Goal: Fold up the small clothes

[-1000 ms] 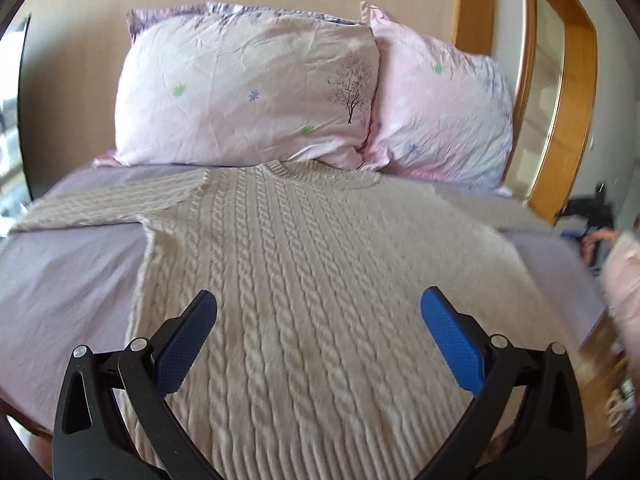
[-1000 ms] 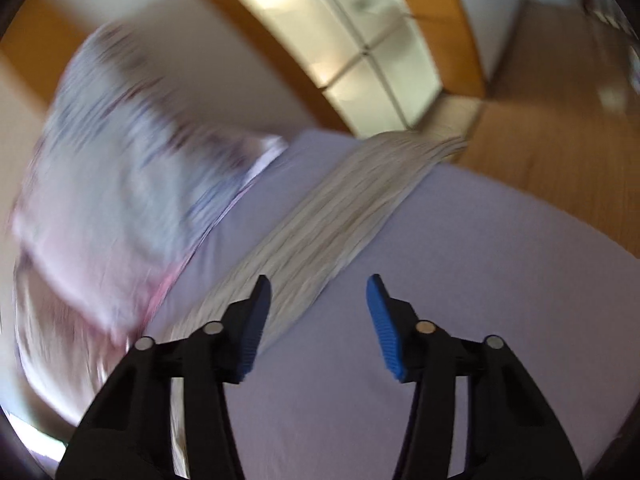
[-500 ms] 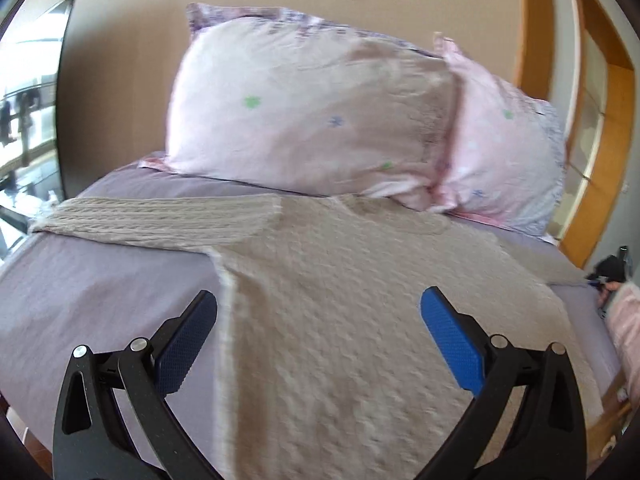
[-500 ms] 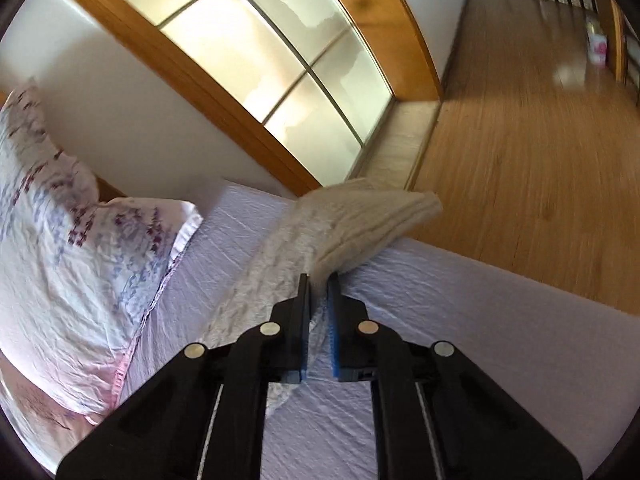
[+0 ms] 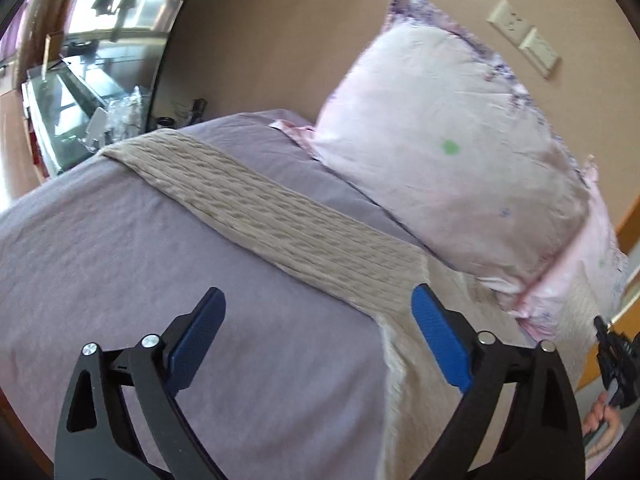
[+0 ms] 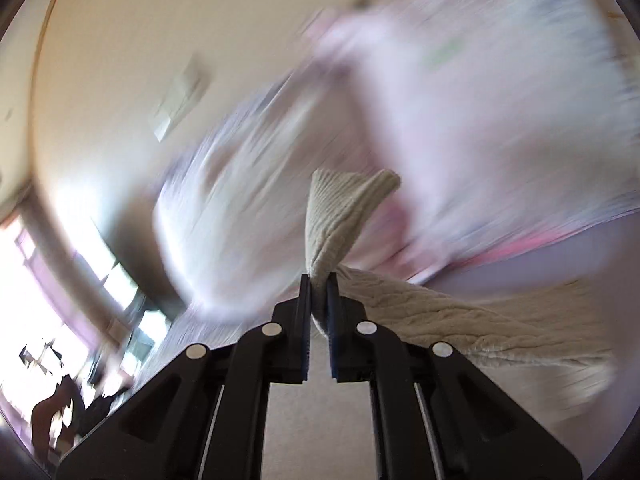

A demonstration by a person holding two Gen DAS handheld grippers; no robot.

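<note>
Bedroom scene: a bed with a lavender sheet (image 5: 120,248) fills most of the left wrist view, with a tan wall behind it carrying a pair of wall plates (image 5: 524,38), and a glass-fronted cabinet (image 5: 68,108) off past the far corner of the mattress.

Two pink pillows lean against the headboard end, the big one (image 5: 452,152) in front and a second pillow (image 5: 588,276) tucked behind it to the right.

The beige cable-knit sweater (image 5: 280,224) lies flat on the sheet. Its one visible sleeve stretches out as a long band, running diagonally from the body at lower right up toward the far left edge of the bed, cuff end pointing at the cabinet. The body of it sits just below the pillows and carries on down the right side of the frame.

The left gripper (image 5: 316,340) hovers over the sheet with its blue pads spread wide, nothing between them, roughly above where sleeve meets body.

The right gripper (image 6: 319,300) is clamped tight on the other sleeve (image 6: 340,216); the cuff pokes up past the fingertips and the rest trails off low to the right. Background there is heavy motion blur, just pink pillow and wall.
</note>
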